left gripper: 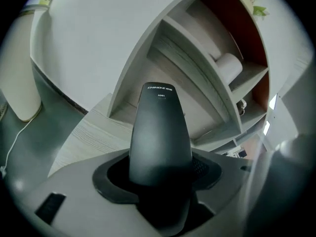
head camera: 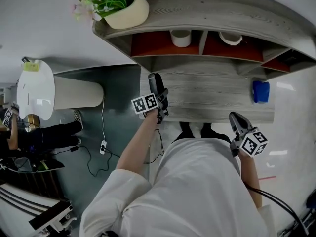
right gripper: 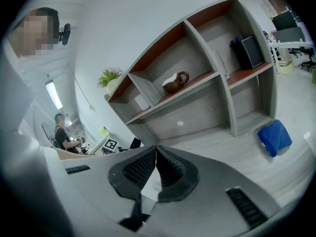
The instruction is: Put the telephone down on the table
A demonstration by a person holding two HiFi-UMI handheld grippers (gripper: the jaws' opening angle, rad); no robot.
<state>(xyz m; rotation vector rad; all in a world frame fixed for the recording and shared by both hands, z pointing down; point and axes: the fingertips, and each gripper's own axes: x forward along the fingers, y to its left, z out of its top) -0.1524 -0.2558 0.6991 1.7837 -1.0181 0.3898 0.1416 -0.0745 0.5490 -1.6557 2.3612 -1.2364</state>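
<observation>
In the head view, the left gripper [head camera: 161,99] holds a black phone [head camera: 154,82] over the left end of the table [head camera: 212,102], the handset pointing toward the shelf [head camera: 222,11]; whether the phone touches the tabletop cannot be told. The right gripper [head camera: 235,118] sits at the table's front edge, well apart from the phone, and a blue cloth [head camera: 260,91] lies at the table's right end. A plant pot [head camera: 127,13] stands on top of the shelf, and a white roll [head camera: 181,37] sits in one compartment. In the left gripper view, the left gripper [left gripper: 160,176] has its jaws clamped on the phone [left gripper: 160,132], whose narrow end carries small print and juts out toward the shelf [left gripper: 197,78], with the table [left gripper: 94,132] below. In the right gripper view, the right gripper [right gripper: 155,157] has its jaws pressed together with nothing between them. Beyond them lie the table [right gripper: 217,142] and the cloth [right gripper: 274,137], and a brown jug [right gripper: 175,82] stands on the shelf [right gripper: 232,98].
</observation>
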